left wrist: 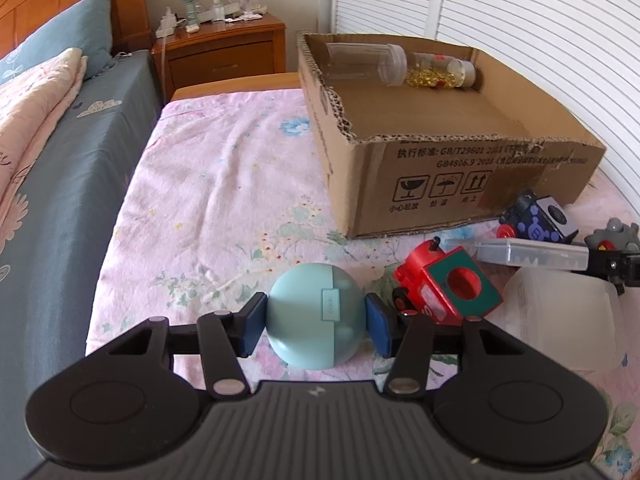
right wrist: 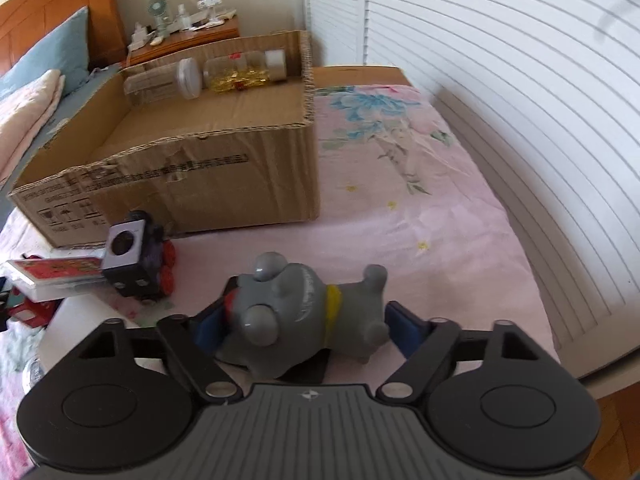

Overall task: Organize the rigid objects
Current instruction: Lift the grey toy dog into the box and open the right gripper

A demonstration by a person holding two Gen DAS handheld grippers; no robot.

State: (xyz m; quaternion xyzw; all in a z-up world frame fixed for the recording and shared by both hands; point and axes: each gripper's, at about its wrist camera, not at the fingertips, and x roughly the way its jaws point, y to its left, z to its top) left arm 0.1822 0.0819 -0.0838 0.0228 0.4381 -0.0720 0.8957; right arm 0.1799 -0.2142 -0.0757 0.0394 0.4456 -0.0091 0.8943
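Pick-up step: left hand-held gripper (left wrist: 316, 322) clamped on teal ball (left wrist: 316, 316) above bedsheet (left wrist: 224, 184); right hand-held gripper (right wrist: 308, 330) straddling grey toy dog (right wrist: 304, 316), contact unclear; next: lift, carry to cardboard box (left wrist: 460, 176).

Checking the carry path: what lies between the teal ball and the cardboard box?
Left wrist view: only bare floral sheet lies between the teal ball and the cardboard box; the red toy sits off to the right.

Left claw (left wrist: 316, 322) clamped on a teal round case (left wrist: 316, 316) over the pink bedsheet (left wrist: 224, 184). Cardboard box (left wrist: 460, 184) behind holds two clear jars (left wrist: 372, 63); red toy train (left wrist: 444, 286) just right.
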